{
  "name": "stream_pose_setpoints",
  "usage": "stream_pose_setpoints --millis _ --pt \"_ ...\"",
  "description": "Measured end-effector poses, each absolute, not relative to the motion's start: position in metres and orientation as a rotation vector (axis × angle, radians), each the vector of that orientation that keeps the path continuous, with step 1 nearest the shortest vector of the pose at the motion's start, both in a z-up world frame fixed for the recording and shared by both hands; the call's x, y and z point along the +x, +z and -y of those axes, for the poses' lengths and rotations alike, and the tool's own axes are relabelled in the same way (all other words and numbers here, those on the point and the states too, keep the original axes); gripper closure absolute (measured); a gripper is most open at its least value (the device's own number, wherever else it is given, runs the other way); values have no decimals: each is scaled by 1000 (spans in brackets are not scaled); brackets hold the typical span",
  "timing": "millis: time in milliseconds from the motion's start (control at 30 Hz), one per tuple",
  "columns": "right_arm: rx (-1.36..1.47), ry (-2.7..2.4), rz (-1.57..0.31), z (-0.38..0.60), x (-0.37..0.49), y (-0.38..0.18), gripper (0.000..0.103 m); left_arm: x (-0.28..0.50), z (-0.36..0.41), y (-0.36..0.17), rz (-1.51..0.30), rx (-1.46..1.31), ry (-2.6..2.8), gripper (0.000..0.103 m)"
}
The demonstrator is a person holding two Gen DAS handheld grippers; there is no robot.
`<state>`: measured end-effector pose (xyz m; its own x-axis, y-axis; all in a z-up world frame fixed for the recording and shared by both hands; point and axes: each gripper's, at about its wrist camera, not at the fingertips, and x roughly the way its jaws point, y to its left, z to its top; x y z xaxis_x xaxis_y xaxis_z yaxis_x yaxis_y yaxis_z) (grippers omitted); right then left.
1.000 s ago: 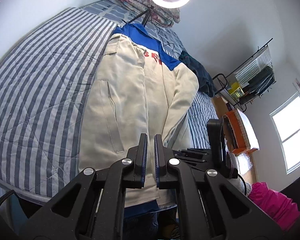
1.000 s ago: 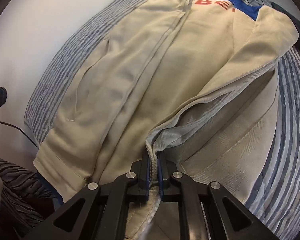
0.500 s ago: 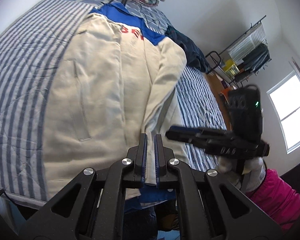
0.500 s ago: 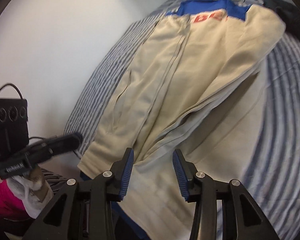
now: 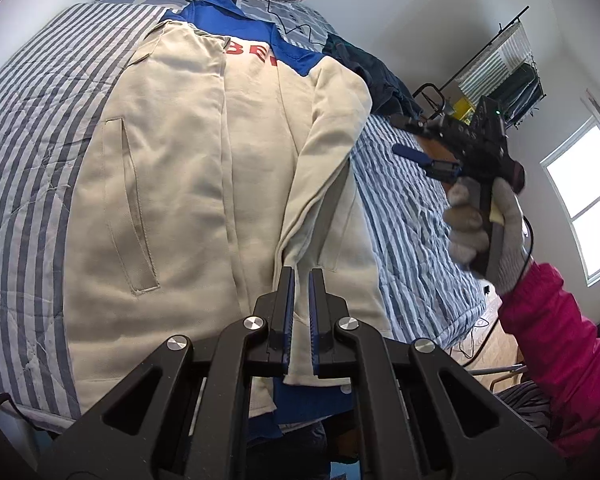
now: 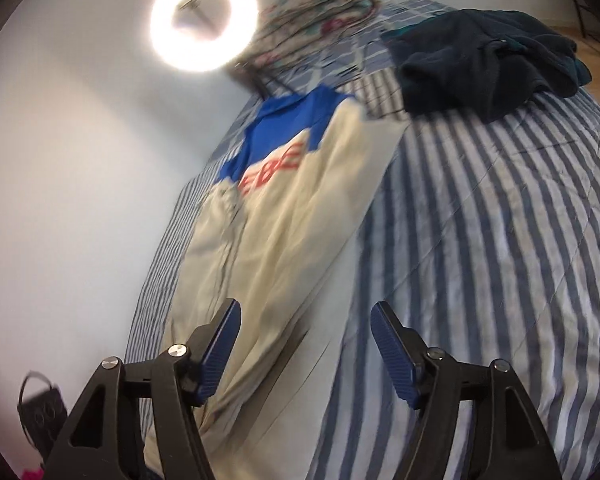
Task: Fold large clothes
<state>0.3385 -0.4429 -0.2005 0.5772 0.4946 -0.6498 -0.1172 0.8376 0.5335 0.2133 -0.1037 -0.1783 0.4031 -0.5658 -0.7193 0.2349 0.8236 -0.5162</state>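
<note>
Left wrist view: your left gripper [image 5: 301,280] sits low over the near end of the jacket [image 5: 188,184], fingers [image 5: 285,300] closed tight. A cream sleeve cuff [image 5: 300,364] shows in the narrow slit between them; cannot tell if they pinch it or just hang above it.
Jacket: cream with a blue yoke and red lettering, flat on the bed [image 5: 24,128], collar at the far end, hem toward you. The sleeve [image 5: 324,152] on the right of this view is folded in over the body, running down toward your left fingers.
Pocket: slit pocket [image 5: 130,208] on the panel at the left of this view, facing up.
Right gripper: seen from the left wrist, your right gripper [image 5: 410,138] is up in the air beside the bed, held in a gloved hand [image 5: 484,224] with a pink sleeve [image 5: 556,344].
Right wrist view: blurred. Right fingers [image 6: 220,348] are opening, already wide apart, nothing between them; jacket edge and striped cover lie below.
Bed: blue and white striped cover; jacket sits toward the wall side, bare stripes on the other side.
Dark clothes: dark heap [image 6: 484,60] on the far part of the bed, apart from the jacket.
Quilt: floral folded quilt [image 6: 320,12] at the head of the bed.
Ring light: lit ring [image 6: 204,20] above the head of the bed.
Room side: window [image 5: 584,200] and a wire rack [image 5: 504,72] past the bed.
</note>
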Motion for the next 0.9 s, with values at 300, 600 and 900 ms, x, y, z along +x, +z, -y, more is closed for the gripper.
stream_pose_setpoints --millis 300,600,900 --pt "755 351 -823 478 414 -241 19 221 106 -185 -1081 -363 -526 100" --pt "836 420 -793 463 460 -259 53 225 104 -192 -1122 -373 -527 100" --pt "458 361 -801 401 483 -198 99 215 93 -181 -1101 -407 -553 100"
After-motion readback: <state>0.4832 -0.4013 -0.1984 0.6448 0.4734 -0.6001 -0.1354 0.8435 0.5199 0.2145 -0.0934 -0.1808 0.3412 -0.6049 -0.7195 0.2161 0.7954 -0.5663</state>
